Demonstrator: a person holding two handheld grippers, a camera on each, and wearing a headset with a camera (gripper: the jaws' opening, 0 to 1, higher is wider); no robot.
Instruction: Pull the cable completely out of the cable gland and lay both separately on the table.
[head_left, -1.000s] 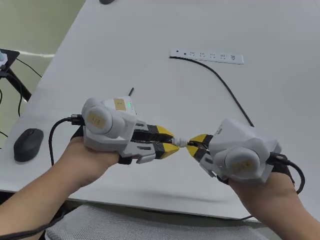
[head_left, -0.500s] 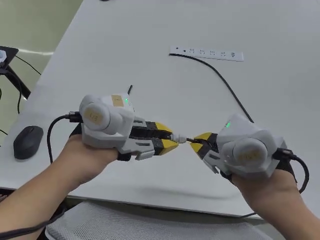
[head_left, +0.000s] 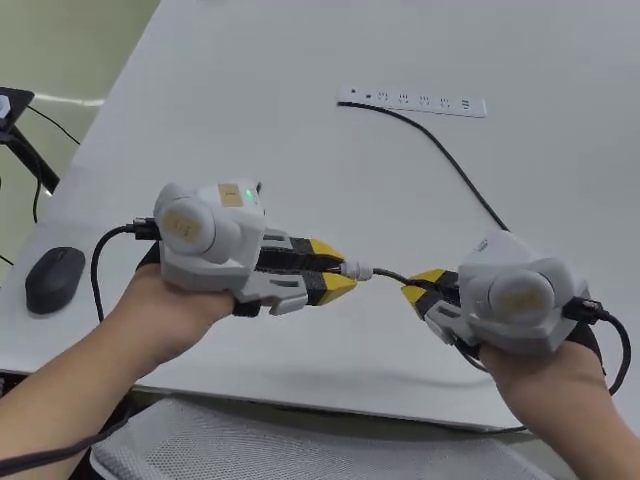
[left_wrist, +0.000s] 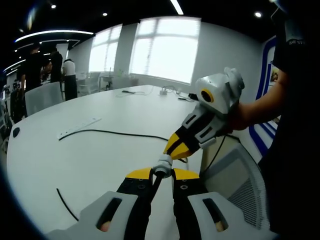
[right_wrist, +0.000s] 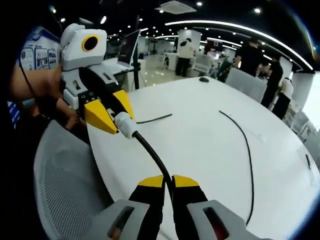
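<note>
A small white cable gland (head_left: 356, 270) is held above the table, with my left gripper (head_left: 338, 276) shut on it. A black cable (head_left: 386, 277) runs out of the gland to my right gripper (head_left: 414, 291), which is shut on the cable. In the left gripper view the gland (left_wrist: 162, 164) sits between my own yellow tips (left_wrist: 162, 175), and the right gripper (left_wrist: 176, 149) faces them closely. In the right gripper view the cable (right_wrist: 150, 151) stretches from my shut tips (right_wrist: 168, 182) up to the gland (right_wrist: 125, 124) in the left gripper (right_wrist: 112, 118).
A white power strip (head_left: 412, 103) lies at the far side of the white table (head_left: 250, 120), and its black cord (head_left: 450, 170) runs toward the right gripper. A black mouse (head_left: 55, 280) sits at the left edge. A grey mesh chair (head_left: 250, 440) is below.
My right gripper has moved right, away from the left gripper. The gap between the tips has widened and more black cable shows out of the gland.
</note>
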